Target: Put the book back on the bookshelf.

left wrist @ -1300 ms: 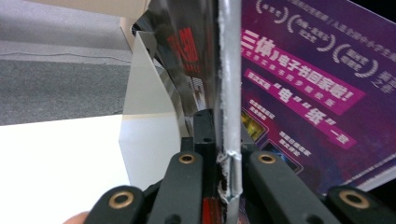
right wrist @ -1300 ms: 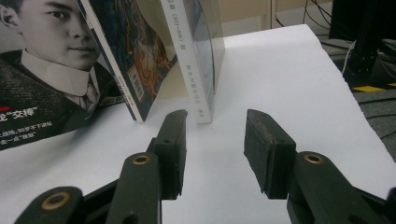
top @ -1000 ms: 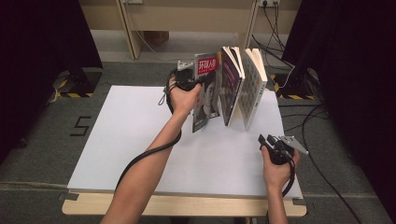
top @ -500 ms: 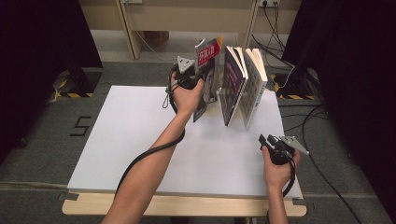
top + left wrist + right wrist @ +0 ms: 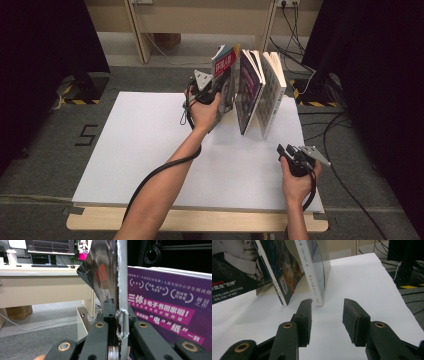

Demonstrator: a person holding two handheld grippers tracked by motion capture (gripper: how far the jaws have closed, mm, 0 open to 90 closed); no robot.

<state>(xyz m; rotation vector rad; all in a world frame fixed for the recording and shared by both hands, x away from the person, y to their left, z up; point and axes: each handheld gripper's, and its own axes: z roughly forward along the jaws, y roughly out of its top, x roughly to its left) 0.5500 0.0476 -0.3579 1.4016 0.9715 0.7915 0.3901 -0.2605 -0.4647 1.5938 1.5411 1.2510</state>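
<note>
**Q:** What did the high view give you?

**A:** My left gripper point(image 5: 216, 89) held the leftmost book point(image 5: 224, 80) near the table's point(image 5: 130, 145) far edge, leaning beside two more standing books point(image 5: 260, 92). My right gripper point(image 5: 292, 156) sat well apart, near the front right corner, nothing in it.

**Q:** And the left gripper view?

**A:** Jaws pinched narrow on the book's edge point(image 5: 122, 290), glossy cover point(image 5: 100, 272) bowing off to one side, the purple book point(image 5: 170, 310) just beside. I judged the grip thin, so the set-down wanted a slow lowering, bottom edge square on the table, before letting go.

**Q:** Right gripper view?

**A:** Jaws fairly wide, empty, aimed at the feet of the standing books point(image 5: 310, 272) on the table point(image 5: 362, 277). Good spot to steady them if the row tipped.
</note>
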